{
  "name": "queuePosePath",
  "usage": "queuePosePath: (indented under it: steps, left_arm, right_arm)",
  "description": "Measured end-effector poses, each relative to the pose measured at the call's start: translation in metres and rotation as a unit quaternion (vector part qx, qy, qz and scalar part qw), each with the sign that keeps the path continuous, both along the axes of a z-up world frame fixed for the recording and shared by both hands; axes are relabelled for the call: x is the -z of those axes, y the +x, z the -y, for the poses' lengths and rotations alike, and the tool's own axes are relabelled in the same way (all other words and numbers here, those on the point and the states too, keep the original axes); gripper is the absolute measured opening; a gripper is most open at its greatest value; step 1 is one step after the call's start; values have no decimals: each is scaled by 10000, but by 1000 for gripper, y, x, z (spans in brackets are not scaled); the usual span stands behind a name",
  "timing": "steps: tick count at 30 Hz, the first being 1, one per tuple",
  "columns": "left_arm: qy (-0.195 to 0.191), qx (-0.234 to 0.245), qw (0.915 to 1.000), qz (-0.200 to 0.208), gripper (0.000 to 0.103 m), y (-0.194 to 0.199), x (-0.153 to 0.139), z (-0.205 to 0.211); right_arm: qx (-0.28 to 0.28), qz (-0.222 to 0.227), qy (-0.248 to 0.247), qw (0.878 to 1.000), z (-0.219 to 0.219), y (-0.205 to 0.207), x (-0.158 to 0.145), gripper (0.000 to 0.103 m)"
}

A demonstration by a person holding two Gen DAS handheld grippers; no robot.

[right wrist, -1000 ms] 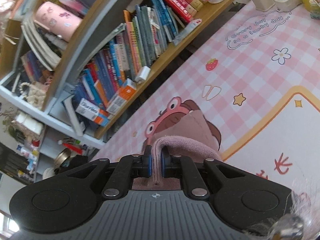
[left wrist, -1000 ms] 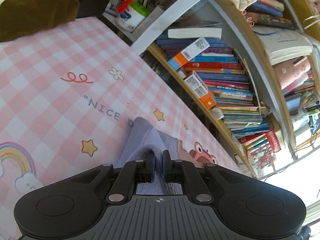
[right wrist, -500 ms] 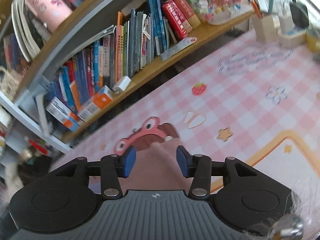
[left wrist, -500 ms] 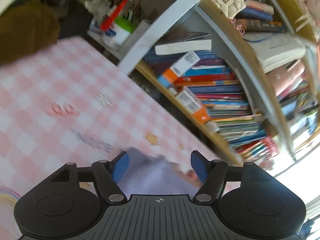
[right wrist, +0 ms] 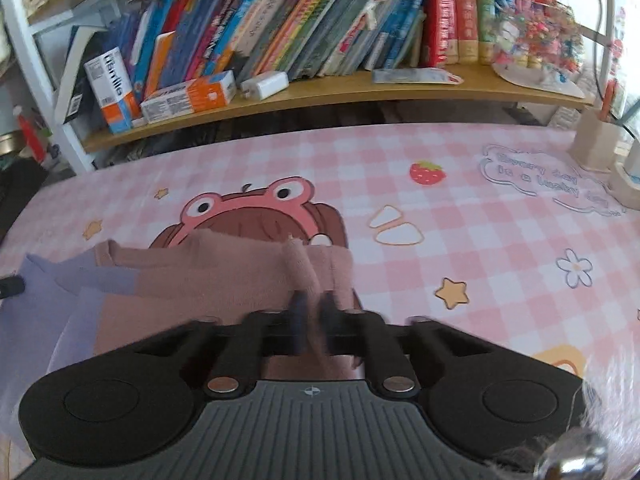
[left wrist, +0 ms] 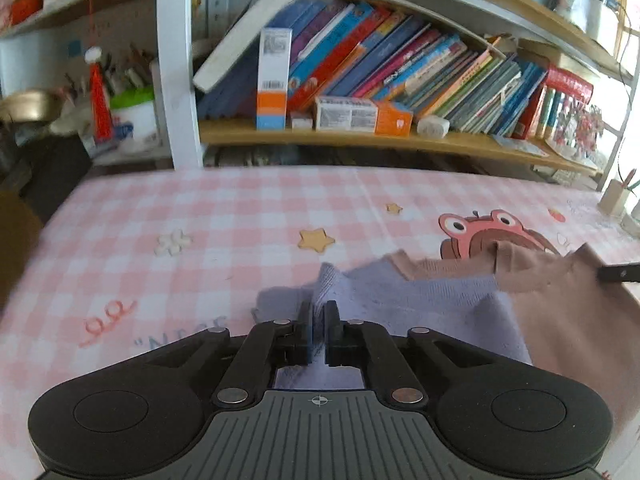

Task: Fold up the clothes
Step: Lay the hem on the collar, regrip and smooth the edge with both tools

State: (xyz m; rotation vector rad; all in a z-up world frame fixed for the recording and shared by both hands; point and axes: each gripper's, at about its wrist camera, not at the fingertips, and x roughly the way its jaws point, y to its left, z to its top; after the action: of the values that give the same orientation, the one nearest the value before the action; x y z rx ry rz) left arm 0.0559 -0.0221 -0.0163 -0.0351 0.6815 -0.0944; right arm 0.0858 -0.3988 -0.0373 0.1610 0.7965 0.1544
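A knitted garment lies on the pink checked tablecloth (left wrist: 200, 220), part lavender (left wrist: 420, 300) and part dusty pink (left wrist: 560, 320). My left gripper (left wrist: 319, 308) is shut on a raised lavender corner at the garment's left end. In the right wrist view my right gripper (right wrist: 314, 304), blurred, is shut on a pinched fold of the pink part (right wrist: 224, 280) at its right end; the lavender part (right wrist: 40, 320) trails to the left. Each view catches the tip of the other gripper at its side edge, the right gripper (left wrist: 618, 272) and the left gripper (right wrist: 10, 286).
A wooden bookshelf (left wrist: 360, 136) packed with books (right wrist: 280, 32) and small boxes runs along the table's far edge. A white cup with pens (left wrist: 132, 116) stands far left, and a beige holder (right wrist: 596, 140) far right. The tablecloth (right wrist: 480, 240) stretches right of the garment.
Both grippers let go, opened wide, rolled round to level and shut again on the garment's far edge. The bookshelf now sits straight across both views.
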Motion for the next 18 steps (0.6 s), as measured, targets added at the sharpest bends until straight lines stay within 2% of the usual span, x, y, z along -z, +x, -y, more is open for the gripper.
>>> queuePosePath:
  steps: [2, 4, 5, 7, 10, 12, 14, 15, 18]
  left_arm:
    - [-281, -171, 9989, 347, 4, -9, -16, -10]
    - [-421, -330, 9975, 455, 4, -3, -20, -18]
    - [-474, -401, 9970, 467, 4, 1, -21, -21]
    - [-418, -479, 9978, 167, 4, 22, -7, -17]
    - [-109, -472, 9987, -177, 4, 39, 16, -9]
    - [102, -458, 9983, -348, 6, 47, 29, -5]
    - [59, -457, 9983, -352, 7, 46, 28, -8]
    - [7, -472, 9982, -367, 12, 46, 28, -10]
    - [-144, -518, 9977, -417, 12, 46, 26, -16]
  right_arm:
    - [171, 239, 333, 9990, 12, -9, -17, 5]
    - [225, 486, 392, 9978, 16, -11, -31, 5]
    - [229, 471, 344, 9980, 15, -6, -29, 5]
    - [235, 265, 216, 9991, 11, 10, -15, 5]
    - [305, -83, 49, 9995, 5, 33, 9, 5]
    - [444, -234, 142, 9986, 6, 37, 22, 6]
    - [528, -230, 261, 9980, 9, 35, 26, 7]
    - [531, -225, 270, 9980, 10, 34, 26, 8]
    - [520, -234, 262, 9980, 11, 33, 24, 9]
